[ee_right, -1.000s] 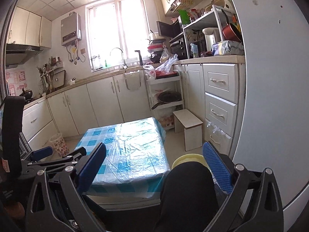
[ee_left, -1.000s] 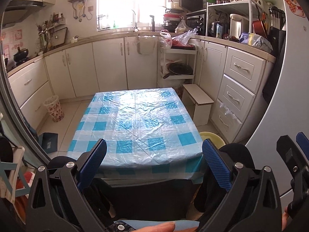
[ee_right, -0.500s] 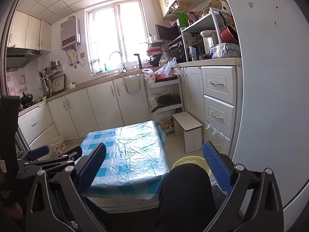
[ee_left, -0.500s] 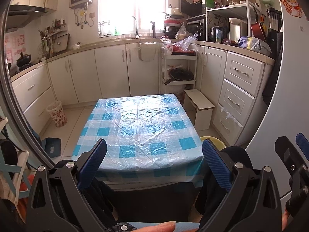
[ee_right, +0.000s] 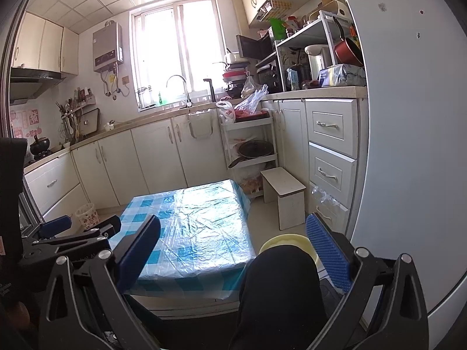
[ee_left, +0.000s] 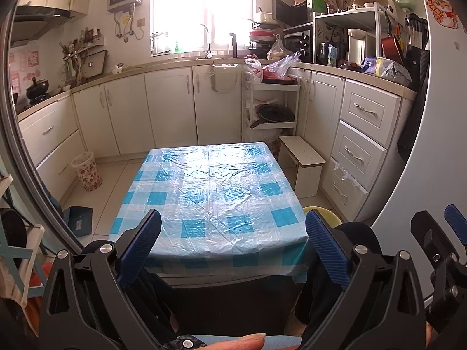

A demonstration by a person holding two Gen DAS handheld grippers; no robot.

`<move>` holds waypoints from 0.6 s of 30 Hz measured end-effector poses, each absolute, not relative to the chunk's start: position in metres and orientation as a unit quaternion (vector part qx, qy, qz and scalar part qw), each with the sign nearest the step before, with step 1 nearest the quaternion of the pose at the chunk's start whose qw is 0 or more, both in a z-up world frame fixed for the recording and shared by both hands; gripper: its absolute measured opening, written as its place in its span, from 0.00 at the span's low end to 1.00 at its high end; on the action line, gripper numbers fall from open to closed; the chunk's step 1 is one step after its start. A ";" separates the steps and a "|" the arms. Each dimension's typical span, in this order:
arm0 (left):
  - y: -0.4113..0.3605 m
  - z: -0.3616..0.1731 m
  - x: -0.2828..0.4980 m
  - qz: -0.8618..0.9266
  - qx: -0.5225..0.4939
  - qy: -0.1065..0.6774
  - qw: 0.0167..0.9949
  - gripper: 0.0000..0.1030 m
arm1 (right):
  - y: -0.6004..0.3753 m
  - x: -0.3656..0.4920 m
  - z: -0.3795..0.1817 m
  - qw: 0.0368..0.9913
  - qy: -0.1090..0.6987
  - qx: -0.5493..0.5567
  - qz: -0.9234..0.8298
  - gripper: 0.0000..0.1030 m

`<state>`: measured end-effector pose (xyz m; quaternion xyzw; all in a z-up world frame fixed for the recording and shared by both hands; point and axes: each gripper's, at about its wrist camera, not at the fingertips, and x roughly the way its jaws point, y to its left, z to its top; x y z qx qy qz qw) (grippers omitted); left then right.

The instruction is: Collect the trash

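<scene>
The table [ee_left: 213, 192], covered by a blue checked cloth, is seen below both hand-held grippers. The waste basket [ee_left: 87, 170] stands on the floor off its far left corner. The left hand-held gripper [ee_left: 233, 245] and the right hand-held gripper [ee_right: 230, 248] are held wide apart, nothing between their fingers.

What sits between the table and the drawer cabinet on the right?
A small white stool beside the table, and a yellow basin nearer the camera; both views show them.
</scene>
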<state>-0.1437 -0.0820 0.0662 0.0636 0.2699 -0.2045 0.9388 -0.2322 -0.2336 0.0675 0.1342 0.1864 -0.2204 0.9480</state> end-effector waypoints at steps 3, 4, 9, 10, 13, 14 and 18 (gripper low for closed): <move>-0.082 0.066 -0.144 -0.204 0.063 0.270 0.939 0.92 | -0.233 -0.232 0.068 0.948 0.187 0.133 -0.220 0.93; -0.081 0.066 -0.144 -0.203 0.062 0.270 0.939 0.92 | -0.234 -0.232 0.067 0.948 0.188 0.133 -0.219 0.93; -0.081 0.066 -0.144 -0.202 0.062 0.271 0.939 0.92 | -0.233 -0.232 0.067 0.948 0.189 0.133 -0.218 0.93; -0.081 0.066 -0.144 -0.202 0.061 0.270 0.939 0.92 | -0.232 -0.232 0.067 0.948 0.189 0.133 -0.218 0.93; -0.081 0.066 -0.145 -0.201 0.061 0.269 0.940 0.92 | -0.233 -0.232 0.067 0.948 0.189 0.133 -0.217 0.93; -0.081 0.066 -0.145 -0.201 0.061 0.269 0.940 0.92 | -0.233 -0.232 0.067 0.948 0.190 0.133 -0.217 0.93; -0.081 0.065 -0.145 -0.201 0.061 0.269 0.940 0.92 | -0.233 -0.232 0.067 0.948 0.190 0.133 -0.217 0.93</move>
